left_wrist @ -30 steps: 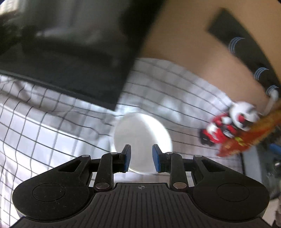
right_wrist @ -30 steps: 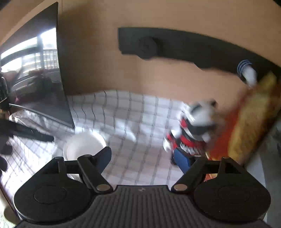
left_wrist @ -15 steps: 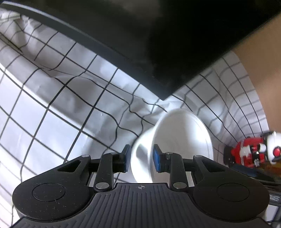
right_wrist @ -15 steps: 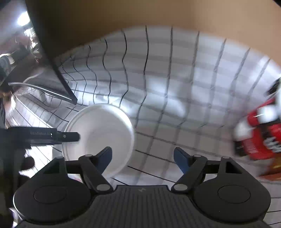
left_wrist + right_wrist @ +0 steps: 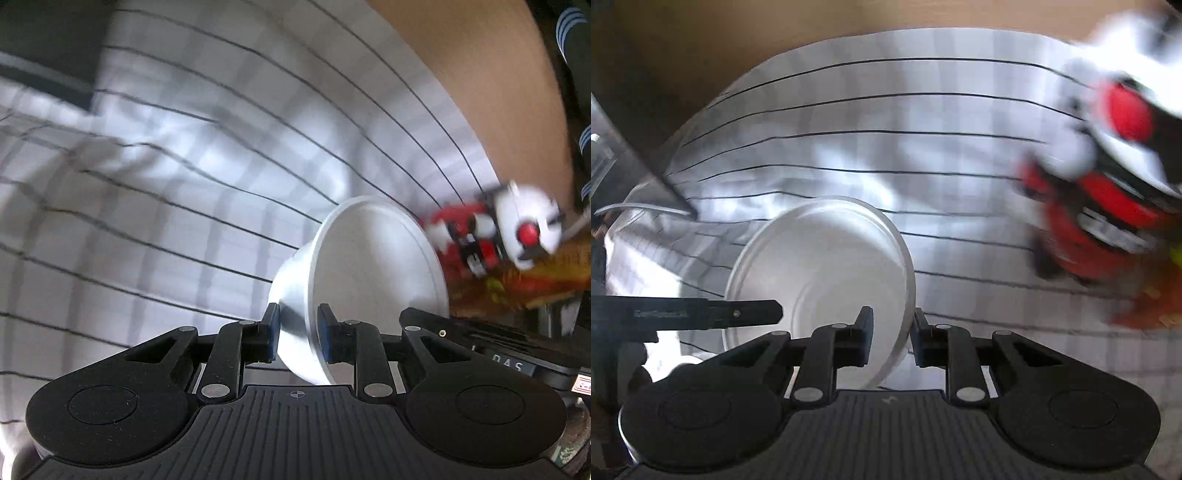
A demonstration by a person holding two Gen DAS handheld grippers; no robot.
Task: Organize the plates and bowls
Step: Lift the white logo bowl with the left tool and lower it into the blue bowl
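A white bowl point(image 5: 373, 266) is tilted on its side above the checked tablecloth. My left gripper point(image 5: 297, 338) is shut on its rim, one finger outside the wall and one inside. In the right wrist view the same bowl point(image 5: 820, 273) shows its open face. My right gripper point(image 5: 891, 339) is shut on the opposite rim. The left gripper's finger point(image 5: 738, 315) reaches in from the left edge of that view. Both views are motion-blurred.
A white cloth with a black grid point(image 5: 184, 177) covers the table. A red and white toy figure point(image 5: 491, 229) point(image 5: 1108, 192) stands to the right beside an orange packet point(image 5: 535, 280). A dark monitor edge point(image 5: 639, 173) is at the left. A tan wall is behind.
My right gripper closed from wide open onto the bowl's rim. The bowl has tipped further onto its side and both grippers swung to the right, toward the toy.
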